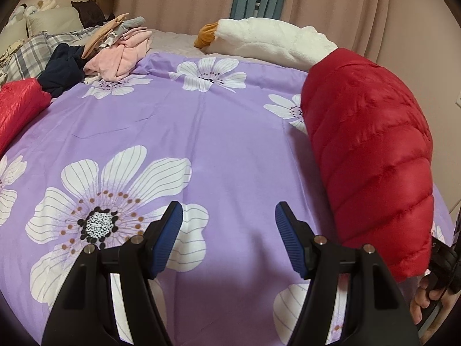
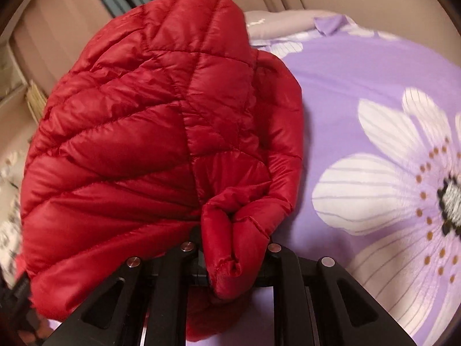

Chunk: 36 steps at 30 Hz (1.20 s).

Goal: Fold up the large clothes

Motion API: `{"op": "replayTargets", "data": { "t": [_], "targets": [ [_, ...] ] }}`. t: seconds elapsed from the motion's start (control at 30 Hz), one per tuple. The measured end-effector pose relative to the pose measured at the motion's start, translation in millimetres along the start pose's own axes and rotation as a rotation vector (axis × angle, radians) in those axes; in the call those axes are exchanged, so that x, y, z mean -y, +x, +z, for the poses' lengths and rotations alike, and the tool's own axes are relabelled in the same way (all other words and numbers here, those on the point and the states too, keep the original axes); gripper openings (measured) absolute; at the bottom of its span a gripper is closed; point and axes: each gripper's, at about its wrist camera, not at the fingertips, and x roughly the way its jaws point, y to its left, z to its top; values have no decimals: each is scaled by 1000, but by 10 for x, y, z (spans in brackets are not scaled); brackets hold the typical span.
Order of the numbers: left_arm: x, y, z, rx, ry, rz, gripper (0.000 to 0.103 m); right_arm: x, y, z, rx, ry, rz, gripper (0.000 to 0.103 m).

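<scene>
A red quilted puffer jacket (image 2: 149, 132) fills most of the right wrist view. A bunched fold of it is pinched between the jaws of my right gripper (image 2: 232, 256), which is shut on it; the fingertips are hidden by the fabric. In the left wrist view the same jacket (image 1: 368, 150) hangs at the right above the purple flowered bedspread (image 1: 201, 121), with a person's hand (image 1: 426, 300) below it. My left gripper (image 1: 229, 213) hovers open over the bedspread, nothing between its blue pads (image 1: 168, 236). More red quilted cloth (image 1: 17, 109) lies at the left edge.
A pile of pink, grey and navy clothes (image 1: 121, 52) sits at the back left beside plaid pillows (image 1: 31, 54). A white plush toy (image 1: 268, 40) lies along the far edge of the bed. Pink curtains (image 1: 178, 0) hang behind.
</scene>
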Motion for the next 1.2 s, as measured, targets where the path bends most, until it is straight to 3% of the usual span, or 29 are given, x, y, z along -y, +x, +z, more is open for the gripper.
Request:
{"op": "replayTargets", "data": {
  "t": [0.27, 0.4, 0.5, 0.6, 0.67, 0.9, 1.03, 1.2],
  "targets": [
    [35, -24, -28, 11, 28, 17, 66, 101, -95, 8, -15, 40, 46, 23],
    [43, -45, -35, 16, 37, 15, 67, 136, -192, -69, 9, 7, -42, 52],
    [42, -43, -26, 12, 27, 4, 67, 92, -228, -77, 22, -29, -43, 52],
    [36, -42, -18, 7, 14, -5, 66, -24, -275, -130, 45, -74, -31, 39],
    [30, -68, -3, 15, 1, -14, 66, -114, -301, -174, 61, -94, -44, 37],
    [63, -201, 85, 49, 6, -85, 65, -148, -256, -122, 63, -104, 12, 36],
    [28, -160, 164, 36, -7, -72, 60, -95, -208, -130, 47, -71, 12, 36],
    [120, -155, 543, 39, -57, -197, 58, -64, -258, -186, 41, -17, 21, 36]
  ]
}}
